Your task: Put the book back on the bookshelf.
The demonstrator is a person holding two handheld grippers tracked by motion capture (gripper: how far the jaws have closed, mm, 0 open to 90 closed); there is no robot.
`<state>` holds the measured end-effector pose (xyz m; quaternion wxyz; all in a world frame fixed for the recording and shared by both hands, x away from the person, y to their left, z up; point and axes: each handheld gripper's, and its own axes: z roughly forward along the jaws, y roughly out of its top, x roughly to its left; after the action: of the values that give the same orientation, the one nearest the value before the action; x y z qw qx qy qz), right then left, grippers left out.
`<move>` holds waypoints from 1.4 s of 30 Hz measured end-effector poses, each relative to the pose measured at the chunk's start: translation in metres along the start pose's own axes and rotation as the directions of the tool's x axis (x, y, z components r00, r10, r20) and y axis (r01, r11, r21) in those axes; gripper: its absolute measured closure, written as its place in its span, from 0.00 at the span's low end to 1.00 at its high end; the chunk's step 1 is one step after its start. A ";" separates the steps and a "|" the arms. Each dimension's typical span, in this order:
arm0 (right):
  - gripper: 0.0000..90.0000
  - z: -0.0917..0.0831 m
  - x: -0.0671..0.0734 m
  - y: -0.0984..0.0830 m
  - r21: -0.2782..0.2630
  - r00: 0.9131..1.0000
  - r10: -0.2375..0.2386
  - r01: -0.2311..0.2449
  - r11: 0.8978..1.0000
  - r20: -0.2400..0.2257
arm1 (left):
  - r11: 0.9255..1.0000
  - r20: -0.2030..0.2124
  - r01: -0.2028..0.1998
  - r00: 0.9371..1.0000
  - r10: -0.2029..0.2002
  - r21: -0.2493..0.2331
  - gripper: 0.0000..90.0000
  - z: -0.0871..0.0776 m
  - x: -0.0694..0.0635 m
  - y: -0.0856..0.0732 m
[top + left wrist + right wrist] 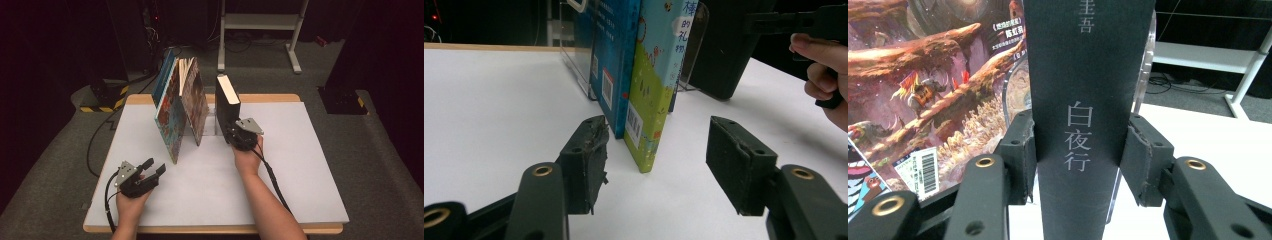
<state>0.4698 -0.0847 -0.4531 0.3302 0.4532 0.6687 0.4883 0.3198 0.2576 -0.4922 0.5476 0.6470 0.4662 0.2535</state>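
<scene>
A black book [227, 102] is stood upright on the white table [300, 165], near its far edge, and is clamped at the spine by the right gripper [234, 131]; in the right gripper view both pads are seen pressed against the 2 sides of the dark spine [1083, 120], which bears pale characters. Just to its left, 2 illustrated books [180, 107] are leaned against each other, apart from the black one. A clear plastic bookend [574, 60] is seen behind them in the left gripper view. The left gripper [152, 167] is held near the table's front left corner, well apart from the books, its jaws open and nothing between them.
</scene>
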 end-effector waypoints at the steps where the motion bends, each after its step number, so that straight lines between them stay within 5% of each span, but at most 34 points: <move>1: 0.58 0.000 0.000 0.000 0.000 1.000 0.000 0.000 1.000 0.002 | 1.000 -0.001 0.000 1.000 0.000 -0.001 0.46 0.000 0.000 0.000; 23: 0.54 0.004 0.002 0.000 0.009 0.997 0.032 -0.031 0.999 -0.069 | 1.000 -0.004 -0.002 1.000 0.002 0.005 0.46 0.001 0.000 -0.001; 35: 0.53 0.004 0.002 0.001 0.003 0.998 0.034 -0.034 0.999 -0.059 | 1.000 -0.006 0.005 1.000 -0.005 0.002 0.46 0.000 0.002 -0.001; 42: 0.47 -0.001 0.001 0.034 -0.073 0.996 0.056 -0.061 0.995 -0.067 | 1.000 -0.006 0.006 1.000 -0.006 0.001 0.46 -0.001 0.002 -0.001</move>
<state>0.4785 -0.0806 -0.4200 0.3105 0.4438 0.6466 0.5371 0.3199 0.2595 -0.4935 0.5466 0.6450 0.4699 0.2536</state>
